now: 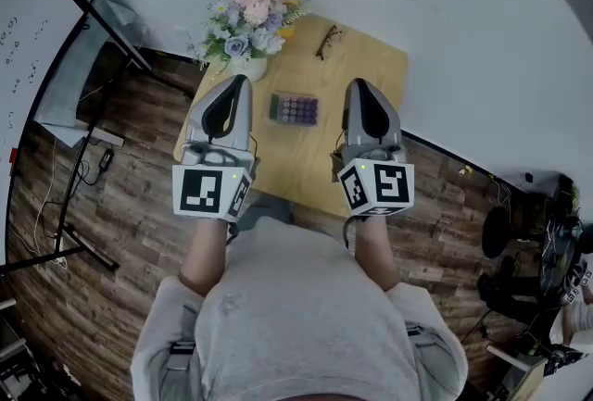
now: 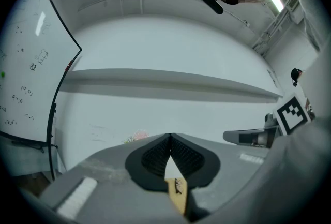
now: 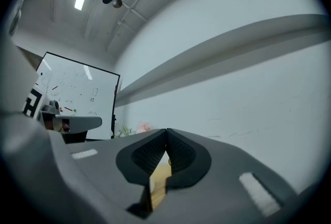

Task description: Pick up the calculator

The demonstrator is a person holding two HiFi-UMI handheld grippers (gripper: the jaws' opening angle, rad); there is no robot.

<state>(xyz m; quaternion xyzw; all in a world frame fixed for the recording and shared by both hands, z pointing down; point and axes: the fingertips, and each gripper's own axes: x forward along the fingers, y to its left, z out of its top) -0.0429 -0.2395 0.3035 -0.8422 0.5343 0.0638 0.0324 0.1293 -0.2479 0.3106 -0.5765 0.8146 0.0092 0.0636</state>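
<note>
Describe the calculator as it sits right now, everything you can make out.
The calculator is a small flat rectangle, plastic by the look, with a grid of purple keys over most of its face and a paler strip, likely the display, at its left end. It lies flat, face up, on the wooden table, between the left gripper and right gripper in the head view. Only the table touches it; the gripper views do not show it.

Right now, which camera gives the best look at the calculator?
The head view: the calculator lies in full view on the wooden table, between the left gripper and right gripper. The left gripper view and right gripper view look at the wall; past their closed fingers only a sliver of table shows, no calculator.
</note>
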